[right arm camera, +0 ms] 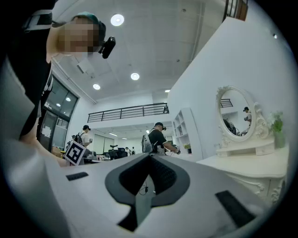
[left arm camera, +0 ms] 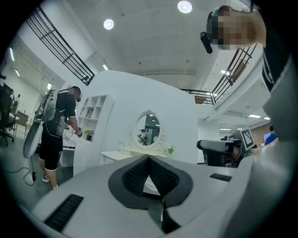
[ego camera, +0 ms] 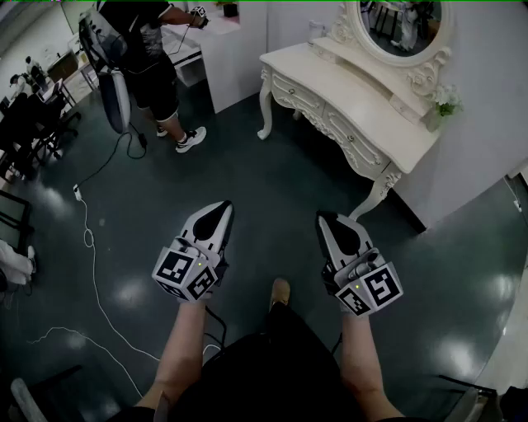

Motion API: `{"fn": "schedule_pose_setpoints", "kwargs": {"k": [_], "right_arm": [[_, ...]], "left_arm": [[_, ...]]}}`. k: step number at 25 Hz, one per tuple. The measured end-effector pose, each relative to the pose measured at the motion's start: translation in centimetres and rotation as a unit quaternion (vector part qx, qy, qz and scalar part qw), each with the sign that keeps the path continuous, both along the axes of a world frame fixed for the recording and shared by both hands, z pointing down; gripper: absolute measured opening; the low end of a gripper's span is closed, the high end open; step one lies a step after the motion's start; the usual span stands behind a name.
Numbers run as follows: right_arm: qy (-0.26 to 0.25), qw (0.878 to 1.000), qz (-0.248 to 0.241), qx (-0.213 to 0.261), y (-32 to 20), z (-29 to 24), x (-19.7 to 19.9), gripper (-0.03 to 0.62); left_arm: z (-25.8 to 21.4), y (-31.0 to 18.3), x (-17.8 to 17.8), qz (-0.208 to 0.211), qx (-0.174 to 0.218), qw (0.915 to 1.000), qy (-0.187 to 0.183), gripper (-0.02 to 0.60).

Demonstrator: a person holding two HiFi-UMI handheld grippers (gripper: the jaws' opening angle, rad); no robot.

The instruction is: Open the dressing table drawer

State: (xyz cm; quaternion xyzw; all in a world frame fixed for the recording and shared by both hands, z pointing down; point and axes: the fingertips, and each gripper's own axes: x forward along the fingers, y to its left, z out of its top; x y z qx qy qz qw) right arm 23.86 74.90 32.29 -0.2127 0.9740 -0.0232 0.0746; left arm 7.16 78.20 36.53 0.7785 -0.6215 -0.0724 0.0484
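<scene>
The cream dressing table (ego camera: 346,86) stands against the white wall at the upper right of the head view, with an oval mirror (ego camera: 403,25) on top. Its carved drawer fronts (ego camera: 342,136) face the dark floor and look closed. My left gripper (ego camera: 221,208) and right gripper (ego camera: 324,218) hover side by side over the floor, well short of the table, both shut and holding nothing. In the left gripper view the jaws (left arm camera: 149,158) meet, with the table (left arm camera: 135,152) small and far ahead. In the right gripper view the jaws (right arm camera: 149,156) also meet, and the table (right arm camera: 253,167) lies to the right.
A person (ego camera: 144,58) stands at the back left beside a white shelf unit (ego camera: 235,58). A white cable (ego camera: 89,247) trails across the floor at left, near dark chairs (ego camera: 25,124). A small plant (ego camera: 448,100) sits on the tabletop. My shoe (ego camera: 280,290) shows between the grippers.
</scene>
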Motion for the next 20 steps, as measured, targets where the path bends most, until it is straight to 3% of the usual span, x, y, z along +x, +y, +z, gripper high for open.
{"fn": "schedule_pose_setpoints", "kwargs": {"k": [13,20], "right_arm": [[0.005,1.0,-0.016,-0.005,-14.9,0.3,-3.1,0.005],[-0.02,0.999,-0.029,-0.019,-19.7,-0.4,-2.8,0.006]], "left_arm": [[0.1,-14.7,-2.8,-0.02,-0.001,0.9998,-0.006,0.014],[-0.1,-19.4,-2.6,-0.027,-0.001,0.9996,-0.005,0.014]]}}
